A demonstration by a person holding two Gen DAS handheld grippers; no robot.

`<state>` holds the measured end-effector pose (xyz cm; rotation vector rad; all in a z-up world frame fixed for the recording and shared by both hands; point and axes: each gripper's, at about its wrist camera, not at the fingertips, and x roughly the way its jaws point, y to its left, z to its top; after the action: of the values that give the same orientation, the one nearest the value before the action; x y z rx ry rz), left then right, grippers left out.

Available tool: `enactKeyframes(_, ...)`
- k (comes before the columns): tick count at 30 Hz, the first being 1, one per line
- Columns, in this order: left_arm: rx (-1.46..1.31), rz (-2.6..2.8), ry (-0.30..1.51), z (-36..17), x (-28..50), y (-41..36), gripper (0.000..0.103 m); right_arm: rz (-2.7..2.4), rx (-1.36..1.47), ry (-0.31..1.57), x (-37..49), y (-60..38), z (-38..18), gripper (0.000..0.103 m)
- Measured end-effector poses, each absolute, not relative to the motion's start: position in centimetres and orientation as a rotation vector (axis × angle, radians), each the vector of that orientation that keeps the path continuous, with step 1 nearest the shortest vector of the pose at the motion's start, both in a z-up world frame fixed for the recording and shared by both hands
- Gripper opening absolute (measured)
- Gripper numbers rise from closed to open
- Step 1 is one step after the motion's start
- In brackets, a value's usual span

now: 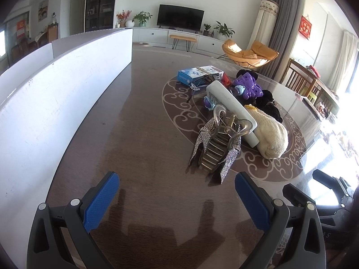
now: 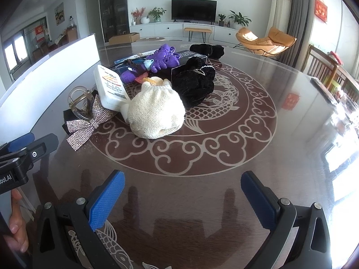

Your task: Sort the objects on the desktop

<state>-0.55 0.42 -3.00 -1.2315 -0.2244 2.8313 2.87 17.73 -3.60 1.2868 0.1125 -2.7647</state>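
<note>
Left wrist view
Left gripper (image 1: 177,192): jaws wide apart, holding nothing, low over bare dark table (image 1: 139,116).
Nearest item: rhinestone bow clip (image 1: 213,148), just ahead and slightly right of the gap, with a clear claw clip (image 1: 226,123) resting on it.
Pile behind: white tube (image 1: 231,105) leaning on a cream knit pouch (image 1: 271,134); purple toy (image 1: 249,85), black fabric (image 1: 269,103) and blue box (image 1: 193,75) farther back, all touching or overlapping.
Step in hand (judgement): opening pick; the bow clip is the likely first target, being foremost and least buried.
Technique (judgement): approach low, span the bow's narrow middle, close gently so the claw clip is not dragged.
Edges and room: white divider panel (image 1: 67,85) walls the left side; a broad clear lane lies between it and the pile.
Right gripper (image 1: 323,192): seen at the right margin, well apart from the pile.

Right wrist view
Right gripper (image 2: 182,199): fingers spread, empty, above the patterned table centre.
Pouch (image 2: 154,112): nearest to this gripper, touching the tube (image 2: 111,87) and black fabric (image 2: 193,83).
Bow clip (image 2: 89,123): left of the pouch, near the left gripper (image 2: 33,143).
Hand (image 2: 16,222): grips the left tool's handle at the lower left.
Edges and room: open table to the right and front; far rim near the glare, detail lost there.
</note>
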Motion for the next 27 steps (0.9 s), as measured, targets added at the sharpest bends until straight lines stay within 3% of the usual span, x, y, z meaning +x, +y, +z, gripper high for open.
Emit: enactKeyframes(27, -1.299, 2.777, -0.354, -3.6, -0.1, -0.8, 0.103, -2.729, 1.352, 0.157, 2.6, 17.0, -4.2, 0.103)
